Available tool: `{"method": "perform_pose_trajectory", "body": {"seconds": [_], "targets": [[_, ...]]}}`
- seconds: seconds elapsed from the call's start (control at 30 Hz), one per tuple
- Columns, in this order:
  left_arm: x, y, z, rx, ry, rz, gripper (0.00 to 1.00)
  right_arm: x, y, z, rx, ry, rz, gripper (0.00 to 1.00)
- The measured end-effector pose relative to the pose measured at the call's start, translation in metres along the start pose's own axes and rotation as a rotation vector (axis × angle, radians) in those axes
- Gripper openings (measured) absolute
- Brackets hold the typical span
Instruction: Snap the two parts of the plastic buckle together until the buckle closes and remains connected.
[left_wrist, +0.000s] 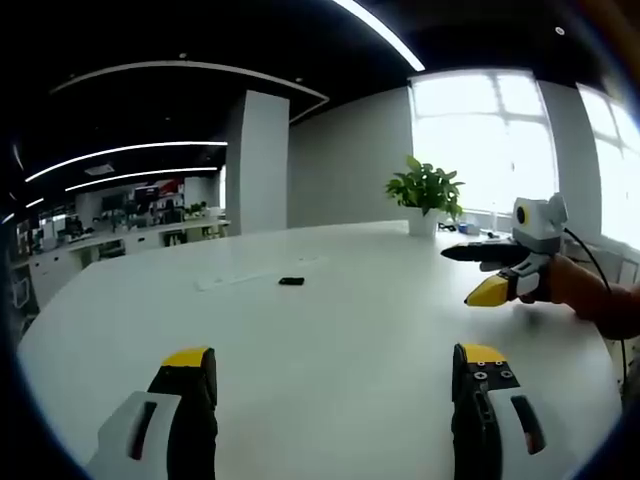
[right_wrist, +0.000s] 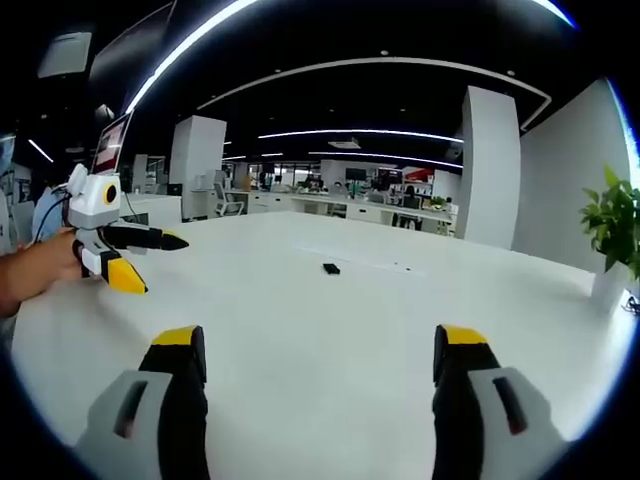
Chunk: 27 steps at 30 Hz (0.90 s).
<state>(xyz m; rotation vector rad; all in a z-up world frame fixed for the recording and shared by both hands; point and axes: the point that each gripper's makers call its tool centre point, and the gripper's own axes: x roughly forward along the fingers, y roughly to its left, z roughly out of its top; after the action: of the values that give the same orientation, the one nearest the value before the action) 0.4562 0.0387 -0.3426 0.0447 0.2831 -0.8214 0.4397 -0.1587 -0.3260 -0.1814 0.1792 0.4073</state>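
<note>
**While both grippers hang open, the buckle waits far out on the table**

While neither tool holds anything, the left gripper shows its two yellow-tipped jaws spread wide at the bottom of the left gripper view, bare tabletop between them. The right gripper stands the same way in the right gripper view, jaws apart and empty.

Past the jaws lies the white table, and well beyond them, just left of centre in the left gripper view, sits a small dark object, presumably the buckle. It shows again near the middle of the right gripper view, well apart from both grippers.

It lies flat, its long axis running roughly left to right across both pictures. Which end is the pronged one I cannot tell; it is too small, and I cannot say whether it is one part or two.

My guess is that it will be light, stiff and smooth, apt to skid on that slick top. I would take each half by its flat sides near the strap end, leaving the mating ends free.

A potted plant stands at the table's far edge, right of centre.
</note>
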Motion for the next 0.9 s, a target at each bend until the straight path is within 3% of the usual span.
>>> {"method": "perform_pose_trajectory", "body": {"seconds": [0.13,0.9], "targets": [[-0.0011,0.001,0.0017,-0.004,-0.008,0.002,0.99,-0.002,-0.0051,0.0068,-0.007,-0.035,-0.023,0.99],[-0.0032,-0.0038,0.001,-0.004,-0.015,-0.006,0.99,-0.0023,-0.0076,0.0038,-0.001,-0.032,-0.042,1.0]]}}
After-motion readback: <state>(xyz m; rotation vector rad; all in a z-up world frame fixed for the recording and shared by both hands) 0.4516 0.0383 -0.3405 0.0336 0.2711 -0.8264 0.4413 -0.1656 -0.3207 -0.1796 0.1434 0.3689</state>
